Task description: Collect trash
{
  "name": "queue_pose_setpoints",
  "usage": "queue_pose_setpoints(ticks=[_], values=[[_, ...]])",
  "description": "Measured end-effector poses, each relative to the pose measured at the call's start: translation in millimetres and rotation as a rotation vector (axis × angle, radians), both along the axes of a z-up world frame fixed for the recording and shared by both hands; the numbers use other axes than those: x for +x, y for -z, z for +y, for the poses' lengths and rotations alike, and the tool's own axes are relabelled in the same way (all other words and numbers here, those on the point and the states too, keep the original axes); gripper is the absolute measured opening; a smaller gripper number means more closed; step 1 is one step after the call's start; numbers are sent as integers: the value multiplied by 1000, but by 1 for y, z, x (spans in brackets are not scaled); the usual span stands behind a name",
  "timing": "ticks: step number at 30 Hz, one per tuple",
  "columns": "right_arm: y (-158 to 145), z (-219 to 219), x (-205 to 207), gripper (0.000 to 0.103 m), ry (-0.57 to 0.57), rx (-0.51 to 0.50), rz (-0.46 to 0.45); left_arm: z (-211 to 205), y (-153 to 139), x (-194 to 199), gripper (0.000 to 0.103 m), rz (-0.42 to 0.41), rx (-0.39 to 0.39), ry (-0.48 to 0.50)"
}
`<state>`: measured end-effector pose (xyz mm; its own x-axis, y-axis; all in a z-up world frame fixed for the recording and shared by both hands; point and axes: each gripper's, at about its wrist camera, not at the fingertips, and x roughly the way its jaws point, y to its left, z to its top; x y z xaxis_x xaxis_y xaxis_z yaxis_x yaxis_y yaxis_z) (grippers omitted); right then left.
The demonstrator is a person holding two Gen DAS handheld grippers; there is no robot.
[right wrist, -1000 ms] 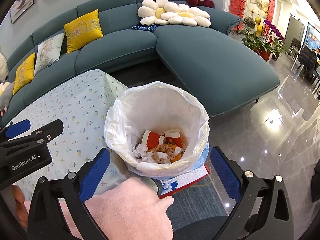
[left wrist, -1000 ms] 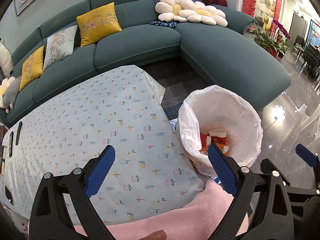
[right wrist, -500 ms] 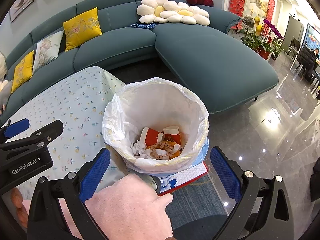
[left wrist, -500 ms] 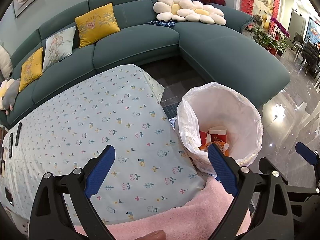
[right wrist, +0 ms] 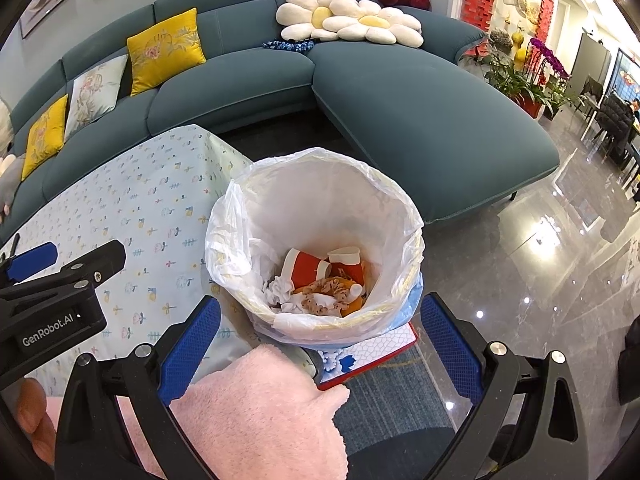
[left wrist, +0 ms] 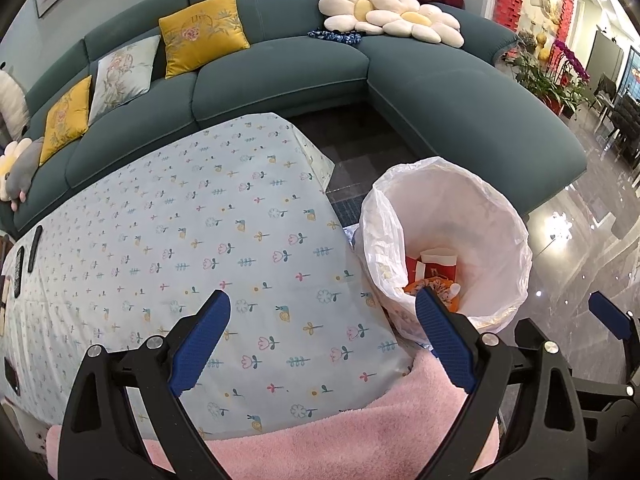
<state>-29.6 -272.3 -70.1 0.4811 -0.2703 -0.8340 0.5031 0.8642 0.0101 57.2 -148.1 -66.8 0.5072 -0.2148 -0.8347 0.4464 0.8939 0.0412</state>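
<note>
A bin lined with a white plastic bag [right wrist: 320,184] [left wrist: 500,208] stands on the floor by the table's right end. Inside lie red-and-white paper cups [right wrist: 308,270] [left wrist: 438,266], crumpled white tissue [right wrist: 280,290] and brownish-orange scraps [right wrist: 332,294]. My right gripper [right wrist: 318,346] hangs open just in front of the bin, nothing between its blue pads. My left gripper [left wrist: 324,338] is open over the near right part of the flowered tablecloth [left wrist: 192,240], holding nothing; its right pad overlaps the bin's edge in the view. The left tool [right wrist: 52,292] shows at the right wrist view's left.
A teal corner sofa [left wrist: 280,80] with yellow and pale cushions runs behind the table. Dark remotes [left wrist: 24,260] lie at the table's far left. A pink fluffy cloth [right wrist: 264,412] [left wrist: 320,440] lies near me. A red-edged mat [right wrist: 372,350] sits under the bin. Glossy floor [right wrist: 540,280] spreads right.
Both views have drifted slightly: the bin sits a little lower and closer in the right wrist view. Both grippers stay open and empty.
</note>
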Motion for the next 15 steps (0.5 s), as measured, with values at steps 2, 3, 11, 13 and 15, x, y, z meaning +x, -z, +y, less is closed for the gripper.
queue_pose_setpoints(ticks=[2,3,11,13,15], values=[[1,0,0,96,1,2,2,0,1,0,89,-1,4,1],[2,0,0,96,1,4,2,0,2,0,89,1,5,2],[2,-3,-1,96,10,8,6,-1,4,-2,89,3,12,3],[3,-4,-1,96,11,8,5,0,4,-1,89,4,12,2],[3,-4,-1,96,11,8,6,0,4,-1,89,3,12,2]])
